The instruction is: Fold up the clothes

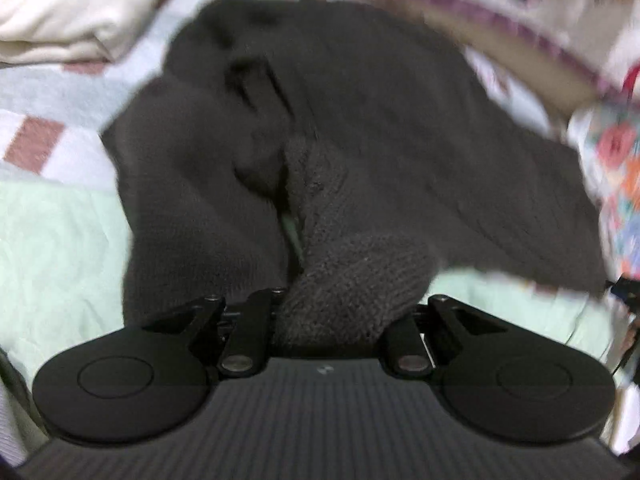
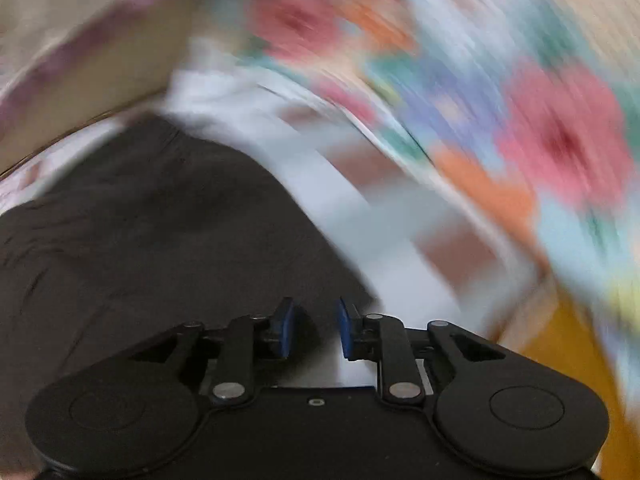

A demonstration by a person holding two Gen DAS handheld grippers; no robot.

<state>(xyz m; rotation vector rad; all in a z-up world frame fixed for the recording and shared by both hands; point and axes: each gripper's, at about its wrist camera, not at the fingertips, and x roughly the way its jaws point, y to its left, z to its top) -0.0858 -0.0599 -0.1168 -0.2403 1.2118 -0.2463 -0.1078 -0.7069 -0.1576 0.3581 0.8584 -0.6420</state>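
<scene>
A dark grey knitted sweater (image 1: 360,120) lies spread on a patchwork bedspread (image 1: 52,216). A bunched fold of it, likely a sleeve (image 1: 344,280), fills my left gripper (image 1: 336,312) and hides the fingertips; the jaws look shut on it. In the right wrist view the same sweater (image 2: 160,220) lies at the left. My right gripper (image 2: 314,330) is open and empty, its blue pads (image 2: 286,332) a little apart over the sweater's right edge. This view is motion-blurred.
A cream folded cloth (image 1: 80,12) lies at the back left. A floral quilt (image 2: 520,120) rises on the right, also seen in the left wrist view (image 1: 620,168). A patterned pillow or cover (image 1: 520,0) sits behind the sweater. The checked bedspread (image 2: 400,216) shows beside the sweater.
</scene>
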